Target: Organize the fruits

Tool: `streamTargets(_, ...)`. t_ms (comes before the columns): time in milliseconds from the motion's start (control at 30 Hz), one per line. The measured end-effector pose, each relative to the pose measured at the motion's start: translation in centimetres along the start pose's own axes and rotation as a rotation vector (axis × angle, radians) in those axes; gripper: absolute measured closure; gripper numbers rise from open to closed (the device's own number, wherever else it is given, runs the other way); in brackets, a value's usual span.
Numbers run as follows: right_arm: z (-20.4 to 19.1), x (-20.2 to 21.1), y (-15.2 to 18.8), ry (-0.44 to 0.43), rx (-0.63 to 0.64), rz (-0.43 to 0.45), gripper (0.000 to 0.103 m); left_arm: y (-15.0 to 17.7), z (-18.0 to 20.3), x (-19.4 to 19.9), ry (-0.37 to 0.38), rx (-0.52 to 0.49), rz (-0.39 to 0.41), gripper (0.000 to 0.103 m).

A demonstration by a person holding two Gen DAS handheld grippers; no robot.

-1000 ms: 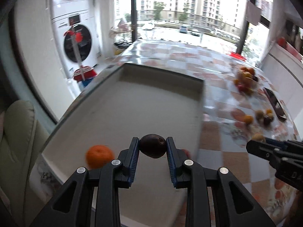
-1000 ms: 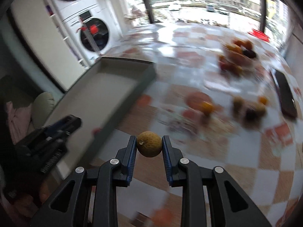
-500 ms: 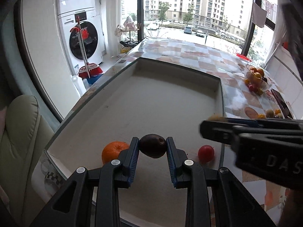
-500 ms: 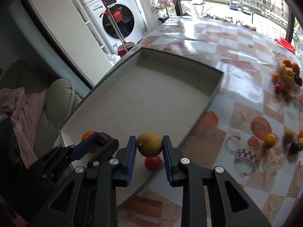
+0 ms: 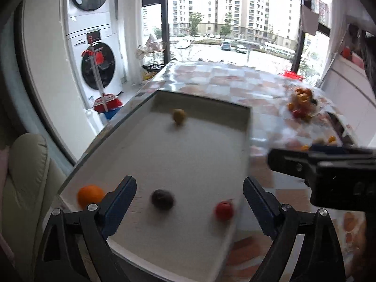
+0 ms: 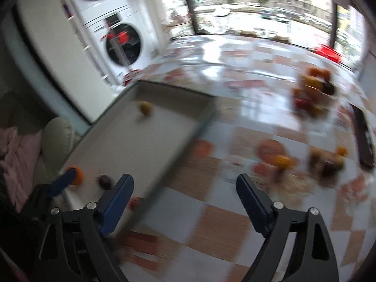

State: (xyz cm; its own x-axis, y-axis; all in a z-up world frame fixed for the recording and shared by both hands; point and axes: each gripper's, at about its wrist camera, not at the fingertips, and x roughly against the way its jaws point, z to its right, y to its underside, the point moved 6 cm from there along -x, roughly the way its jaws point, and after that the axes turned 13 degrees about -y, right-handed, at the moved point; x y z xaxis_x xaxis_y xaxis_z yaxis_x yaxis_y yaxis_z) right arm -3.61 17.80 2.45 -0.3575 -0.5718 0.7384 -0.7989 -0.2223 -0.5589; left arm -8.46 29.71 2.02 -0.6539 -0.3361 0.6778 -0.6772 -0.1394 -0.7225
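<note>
Two fruits are judged to be just released into the white tray (image 5: 242, 141), so the depositing step is taken as complete for this pair. The dark fruit (image 5: 162, 199) is seen on the tray floor at the near end, between the fingers of the left claw (image 5: 189, 202) but untouched by either pad. The yellow-green fruit (image 5: 178, 116) is found near the tray's far wall, blurred, and may be rolling. An orange (image 5: 90, 195) lies in the near left corner of the tray and a small red fruit (image 5: 224, 210) near its right edge.

The left claw's jaws have just been opening and are now spread wide; nothing is gripped. The right claw (image 6: 184, 198) has likewise just been opening, is held wide and empty, and is seen over the desk (image 6: 235, 223) just beside the tray's edge.

More fruit is noted on the desk: a loose group (image 6: 326, 161) nearer the right claw and a heap (image 6: 312, 91) further off. The next move is judged to call for travel to that group, jaws kept wide, with one fruit centred between the pads before closing. Round fruit is expected to roll if nudged.
</note>
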Motion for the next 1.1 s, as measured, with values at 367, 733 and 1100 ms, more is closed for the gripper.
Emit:
streamTargets(367, 17.7, 7.7, 7.8, 0.386, -0.294, 0.036, 0.012, 1.8, 12.4, 0.8, 0.103, -0.261, -0.046, 0.010)
streamTargets(733, 21.4, 10.8, 10.9, 0.490, -0.291, 0.126, 0.000, 0.6, 17.5, -5.4, 0.132, -0.223, -0.153, 0.000)
streamTargets(1100, 21.2, 10.3, 10.3, 0.491, -0.290, 0.127, 0.000, 0.9, 17.4, -5.3, 0.136, -0.202, -0.153, 0.000)
